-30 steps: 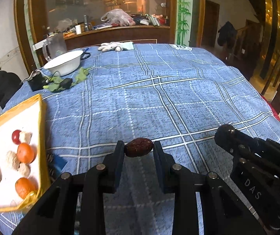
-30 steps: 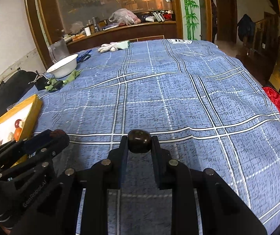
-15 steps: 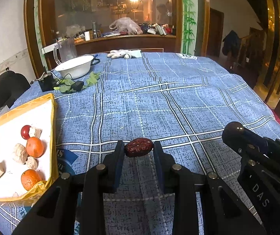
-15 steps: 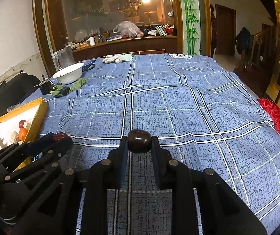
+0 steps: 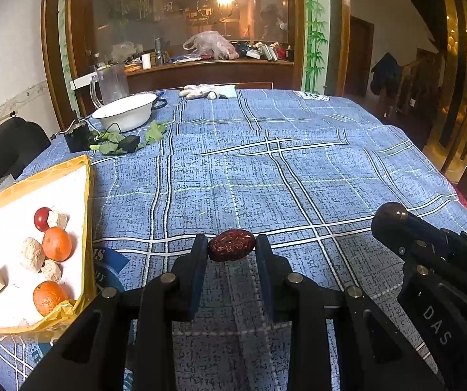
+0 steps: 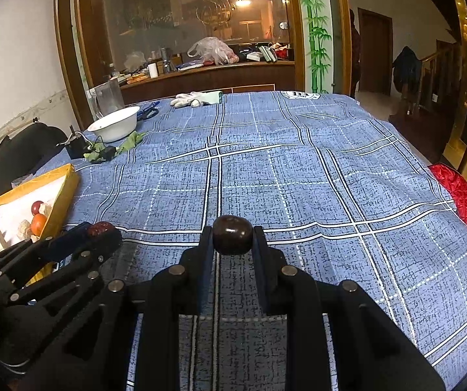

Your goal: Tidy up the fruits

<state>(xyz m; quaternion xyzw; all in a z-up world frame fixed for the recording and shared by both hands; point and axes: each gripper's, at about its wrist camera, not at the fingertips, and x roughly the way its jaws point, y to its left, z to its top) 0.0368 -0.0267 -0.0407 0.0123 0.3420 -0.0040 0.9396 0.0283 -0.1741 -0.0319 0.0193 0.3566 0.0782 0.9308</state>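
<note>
My left gripper [image 5: 232,248] is shut on a wrinkled red date [image 5: 232,245], held sideways above the blue checked tablecloth. My right gripper [image 6: 232,235] is shut on a smooth dark brown round fruit [image 6: 232,234]. Each gripper shows in the other's view: the right one [image 5: 391,216] at lower right, the left one [image 6: 101,229] at lower left with the date [image 6: 100,228] at its tip. A yellow-rimmed white tray [image 5: 85,202] at the left holds two oranges [image 5: 56,243], a small red fruit [image 5: 41,219] and pale chunks.
At the far left stand a white bowl [image 5: 126,111], a clear jug [image 5: 109,81], green leaves [image 5: 155,130] and a black charger [image 5: 77,137]. White gloves [image 5: 207,91] lie at the table's far edge. A red cushion [image 6: 461,192] sits beyond the right edge.
Both grippers have risen and tilted up, so more of the room behind the table shows. Each still holds its fruit, and the tray has slid rightwards in the left wrist view.
</note>
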